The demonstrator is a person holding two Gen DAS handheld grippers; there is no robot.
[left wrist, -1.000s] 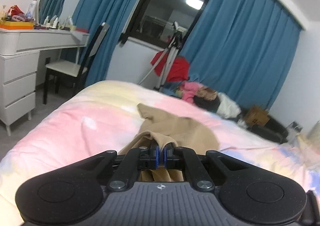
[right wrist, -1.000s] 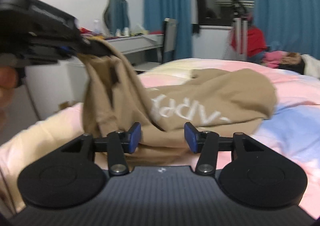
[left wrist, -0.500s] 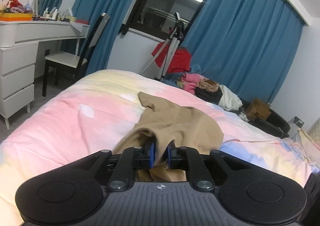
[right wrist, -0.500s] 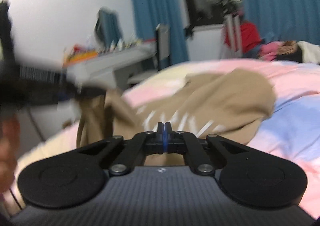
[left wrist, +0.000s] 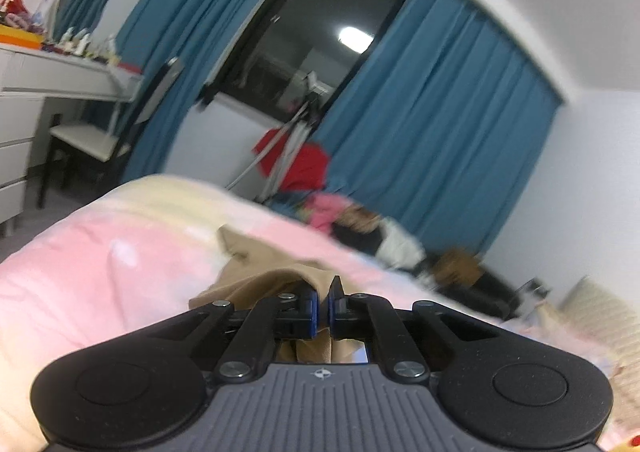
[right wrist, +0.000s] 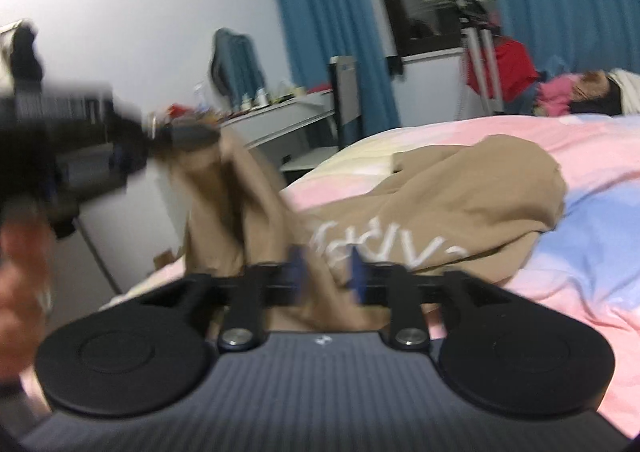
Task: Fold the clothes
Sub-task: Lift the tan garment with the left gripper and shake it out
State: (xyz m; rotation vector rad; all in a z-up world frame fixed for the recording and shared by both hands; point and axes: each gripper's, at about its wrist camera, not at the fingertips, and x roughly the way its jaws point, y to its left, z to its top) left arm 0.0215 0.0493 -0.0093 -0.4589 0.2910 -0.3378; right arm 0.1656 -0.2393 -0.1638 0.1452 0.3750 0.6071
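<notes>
garment: tan sweatshirt (right wrist: 460,192) with white lettering, bunched up on the bed (right wrist: 592,252); most of it lies on the pink and blue quilt, one edge hangs lifted off the near-left corner; lettering reads reversed from the right view, so which side is up I cannot tell
left claw (left wrist: 322,302): pressed together on a fold of the tan cloth, a thin strip pinched between the blue pads; in the right view it shows blurred at upper left, holding that edge well above the quilt
right claw (right wrist: 326,268): spread, pads on either side of the draped cloth, nothing pinched yet; blurred, so exact contact is unclear
step in hand: my read is getting a second grip so the sweatshirt can be stretched flat before any fold
how to do it well: take the same edge the left claw holds, not a random wrinkle; follow the hem away from the left pinch, then close on one layer only; keep the left claw high so the cloth hangs and the layers separate; pull the two apart until the edge is taut, then lay it flat on the bed
risk: catching two layers or the quilt underneath; cloth twisted between the grips
background: desk (right wrist: 280,120) and chair (left wrist: 92,136) by the blue curtain (left wrist: 440,124); clothes pile (left wrist: 360,224) past the bed; none in the way
</notes>
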